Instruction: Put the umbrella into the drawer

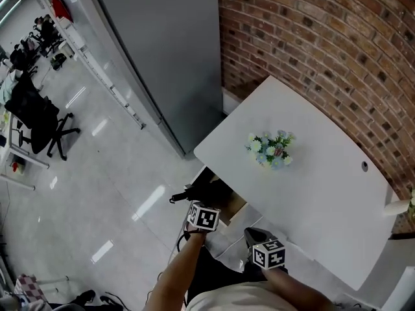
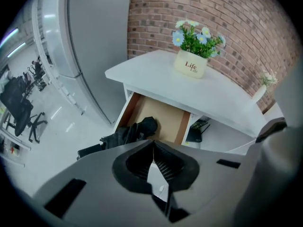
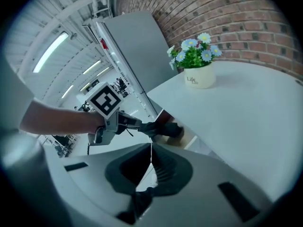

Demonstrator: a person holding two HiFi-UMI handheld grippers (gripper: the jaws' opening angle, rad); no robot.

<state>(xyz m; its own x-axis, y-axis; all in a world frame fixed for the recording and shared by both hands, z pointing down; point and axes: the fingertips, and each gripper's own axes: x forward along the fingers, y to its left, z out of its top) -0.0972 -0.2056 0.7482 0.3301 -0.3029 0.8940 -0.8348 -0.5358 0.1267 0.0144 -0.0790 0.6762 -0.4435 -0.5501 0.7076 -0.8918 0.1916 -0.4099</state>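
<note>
1. Head view: the black umbrella (image 1: 194, 192) lies half in the open drawer (image 1: 235, 204), with 1 end jutting out over the floor. Your left gripper (image 1: 198, 207) sits just beside it. Your right gripper (image 1: 253, 236) hangs back by the white table (image 1: 324, 193).
2. Left gripper view: your jaws are pressed together with nothing between them, and the umbrella (image 2: 135, 131) lies just past their tips. It looks light. The crumpled fabric is probably soft and slippery over stiff ribs, so a pinch on cloth alone may slide off. Take the firm, blocky end that overhangs, or the shaft at the middle. The drawer (image 2: 163, 115) has a flat brown wooden floor.
3. Right gripper view: these jaws are also clenched on nothing. A smooth cream flower pot (image 3: 198, 79) stands on the matte table.
</note>
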